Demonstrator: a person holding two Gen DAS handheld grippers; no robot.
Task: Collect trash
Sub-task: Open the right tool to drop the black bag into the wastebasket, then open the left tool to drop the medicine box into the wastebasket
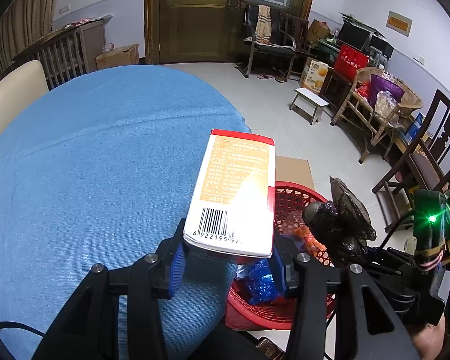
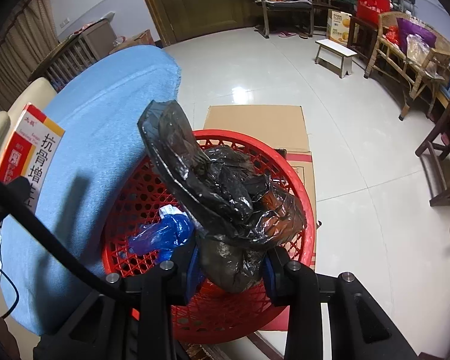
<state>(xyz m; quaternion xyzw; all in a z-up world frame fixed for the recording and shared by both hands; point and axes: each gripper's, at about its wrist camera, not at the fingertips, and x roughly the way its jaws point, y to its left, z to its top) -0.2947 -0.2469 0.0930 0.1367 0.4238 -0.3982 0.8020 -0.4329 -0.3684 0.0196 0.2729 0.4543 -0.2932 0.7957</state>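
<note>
Left gripper (image 1: 228,255) clamped on white-and-red box (image 1: 234,192), right gripper (image 2: 231,267) clamped on black bag (image 2: 225,192) above red basket (image 2: 300,180), blue wrapper (image 2: 162,234) inside basket.

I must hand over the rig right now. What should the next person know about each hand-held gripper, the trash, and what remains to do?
Left hand-held gripper: shut on the medicine box, held above the edge of the blue tablecloth, beside the red basket.
Right hand-held gripper: shut on the black plastic bag, held over the basket.
Done: a blue plastic bag already lies inside the basket.
Left: probably release the black bag into the basket, then bring the box over and drop it too. No other trash shows on the visible part of the cloth.
</note>
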